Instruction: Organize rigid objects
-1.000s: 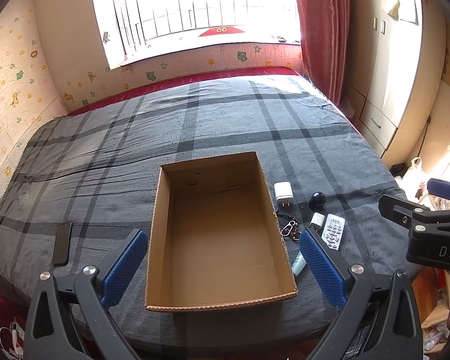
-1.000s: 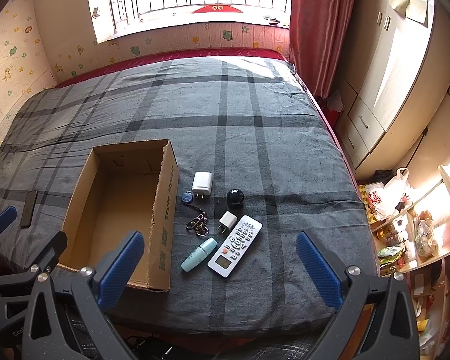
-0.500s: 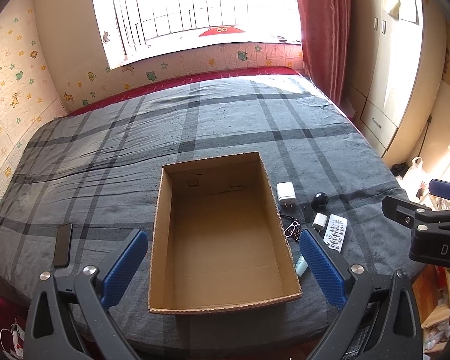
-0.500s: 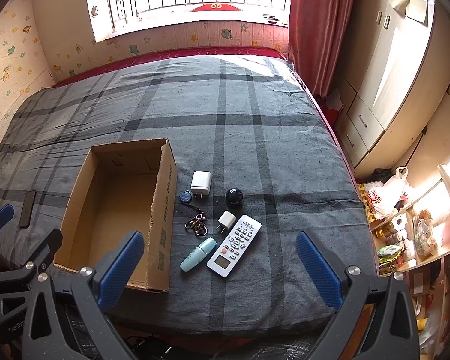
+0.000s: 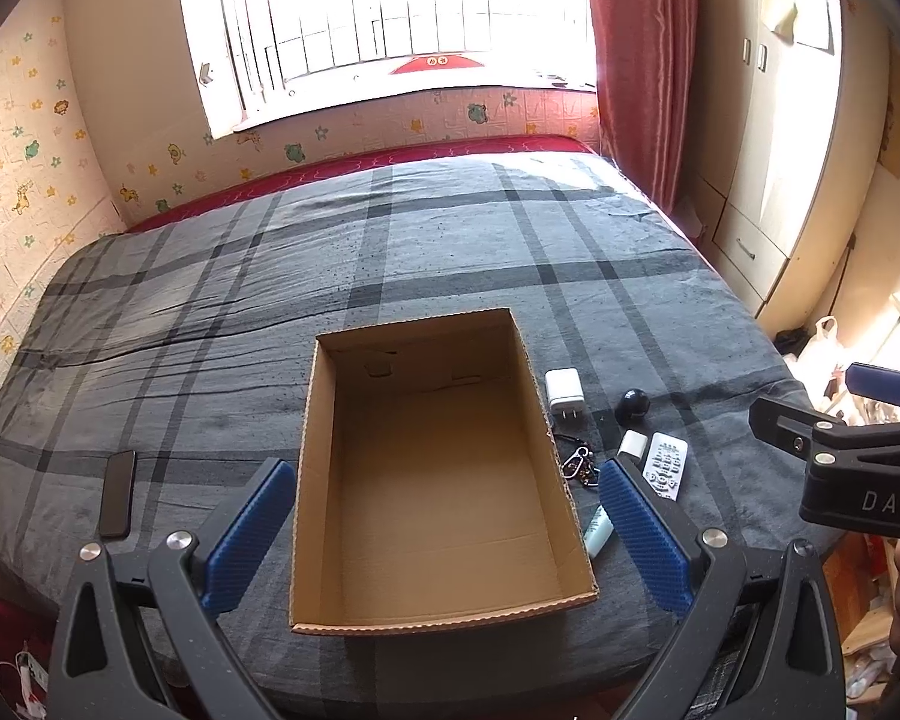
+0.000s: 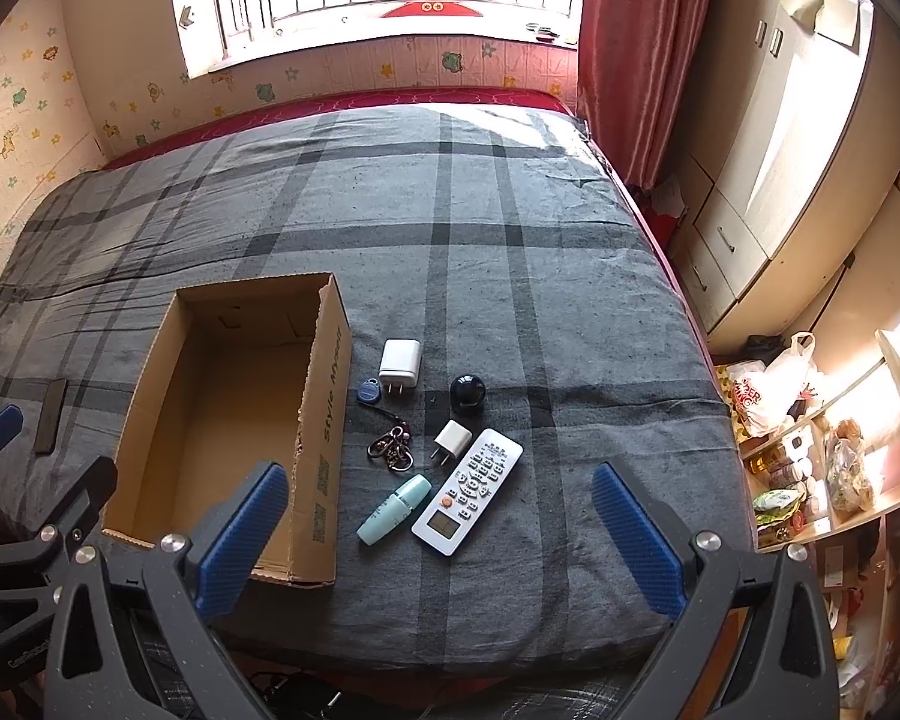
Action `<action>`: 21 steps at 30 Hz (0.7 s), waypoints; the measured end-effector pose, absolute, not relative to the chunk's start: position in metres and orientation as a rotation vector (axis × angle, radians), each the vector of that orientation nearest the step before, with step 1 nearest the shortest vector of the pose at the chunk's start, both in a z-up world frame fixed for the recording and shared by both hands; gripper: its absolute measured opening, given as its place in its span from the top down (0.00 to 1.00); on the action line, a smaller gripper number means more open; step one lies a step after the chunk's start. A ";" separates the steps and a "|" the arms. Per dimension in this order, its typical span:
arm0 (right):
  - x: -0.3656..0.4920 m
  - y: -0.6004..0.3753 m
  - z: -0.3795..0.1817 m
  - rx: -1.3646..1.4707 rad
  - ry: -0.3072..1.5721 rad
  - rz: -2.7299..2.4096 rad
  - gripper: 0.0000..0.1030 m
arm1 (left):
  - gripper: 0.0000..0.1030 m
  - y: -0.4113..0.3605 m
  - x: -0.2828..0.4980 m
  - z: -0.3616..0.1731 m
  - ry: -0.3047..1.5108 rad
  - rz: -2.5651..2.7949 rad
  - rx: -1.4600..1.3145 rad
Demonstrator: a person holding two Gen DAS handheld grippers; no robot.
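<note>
An empty open cardboard box [image 5: 312, 480] [image 6: 327, 438] lies on the grey plaid bed. Right of it sit a white remote [image 6: 468, 498] [image 5: 666, 465], a mint tube [image 6: 395, 507] [image 5: 597, 531], a small white plug [image 6: 452, 438], a larger white charger [image 6: 399, 360] [image 5: 564, 390], a black ball-shaped object [image 6: 467, 391] [image 5: 633, 403], a blue key fob [image 6: 369, 391] and a key ring [image 6: 393, 450]. My left gripper [image 5: 447, 537] hangs open above the box's near end. My right gripper [image 6: 438, 540] hangs open above the remote and tube.
A dark phone [image 5: 117, 493] [image 6: 51, 415] lies on the bed left of the box. Beyond the bed's right edge stand white wardrobes [image 6: 768, 168], a shelf with clutter [image 6: 810, 480] and a plastic bag [image 6: 768, 390]. A red curtain [image 6: 636, 54] hangs by the window.
Both grippers have drifted slightly; in the left view the box has slid a little right and down. Neither gripper has taken hold of anything.
</note>
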State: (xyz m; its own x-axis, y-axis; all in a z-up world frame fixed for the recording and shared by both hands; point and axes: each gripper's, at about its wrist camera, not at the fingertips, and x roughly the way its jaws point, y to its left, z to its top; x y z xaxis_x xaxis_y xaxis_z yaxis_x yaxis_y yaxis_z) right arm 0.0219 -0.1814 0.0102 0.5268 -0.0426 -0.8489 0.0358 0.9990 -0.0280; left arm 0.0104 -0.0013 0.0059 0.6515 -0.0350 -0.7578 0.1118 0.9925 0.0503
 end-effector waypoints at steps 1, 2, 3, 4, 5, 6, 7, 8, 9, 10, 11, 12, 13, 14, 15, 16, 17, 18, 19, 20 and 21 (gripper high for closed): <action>0.023 -0.182 0.010 -0.005 1.016 -0.049 0.00 | 0.00 -0.001 0.011 0.006 0.859 -0.087 0.092; 0.024 -0.182 0.010 -0.004 1.017 -0.051 0.00 | 0.00 -0.002 0.012 0.006 0.860 -0.092 0.091; 0.024 -0.182 0.010 -0.003 1.017 -0.052 0.00 | 0.00 -0.002 0.013 0.006 0.861 -0.094 0.090; 0.025 -0.182 0.011 -0.003 1.017 -0.052 0.00 | 0.00 -0.003 0.014 0.006 0.861 -0.096 0.090; 0.025 -0.182 0.011 -0.004 1.018 -0.053 0.00 | 0.00 -0.004 0.014 0.007 0.861 -0.100 0.089; 0.026 -0.182 0.011 -0.005 1.019 -0.052 0.00 | 0.00 -0.005 0.015 0.007 0.859 -0.104 0.090; 0.026 -0.182 0.011 -0.005 1.017 -0.051 0.00 | 0.00 -0.006 0.015 0.007 0.857 -0.106 0.091; 0.028 -0.182 0.012 -0.005 1.015 -0.052 0.00 | 0.00 -0.006 0.016 0.007 0.855 -0.106 0.092; 0.028 -0.183 0.012 -0.006 1.014 -0.054 0.00 | 0.00 -0.006 0.017 0.007 0.855 -0.106 0.091; 0.029 -0.183 0.012 -0.006 1.015 -0.055 0.00 | 0.00 -0.005 0.017 0.006 0.857 -0.105 0.090; 0.030 -0.184 0.011 -0.004 1.016 -0.057 0.00 | 0.00 -0.004 0.018 0.005 0.859 -0.105 0.088; 0.031 -0.184 0.011 -0.002 1.018 -0.058 0.00 | 0.00 -0.002 0.019 0.004 0.862 -0.104 0.086; 0.032 -0.185 0.010 0.000 1.021 -0.060 0.00 | 0.00 0.000 0.019 0.003 0.864 -0.101 0.083; 0.033 -0.186 0.008 0.002 1.024 -0.061 0.00 | 0.00 0.003 0.020 0.001 0.866 -0.095 0.080; 0.034 -0.186 0.006 0.005 1.028 -0.062 0.00 | 0.00 0.006 0.020 0.000 0.867 -0.088 0.078; 0.035 -0.187 0.004 0.007 1.034 -0.065 0.00 | 0.00 0.008 0.021 -0.001 0.868 -0.082 0.077; 0.036 -0.187 0.001 0.008 1.042 -0.069 0.00 | 0.00 0.011 0.022 -0.002 0.869 -0.077 0.076; 0.038 -0.188 -0.001 0.010 1.048 -0.070 0.00 | 0.00 0.014 0.022 -0.004 0.868 -0.073 0.075; 0.039 -0.188 -0.003 0.012 1.052 -0.071 0.00 | 0.00 0.017 0.023 -0.005 0.868 -0.068 0.073; 0.040 -0.188 -0.005 0.011 1.056 -0.072 0.00 | 0.00 0.019 0.023 -0.006 0.868 -0.065 0.070; 0.041 -0.188 -0.007 0.009 1.060 -0.074 0.00 | 0.00 0.023 0.024 -0.008 0.869 -0.062 0.066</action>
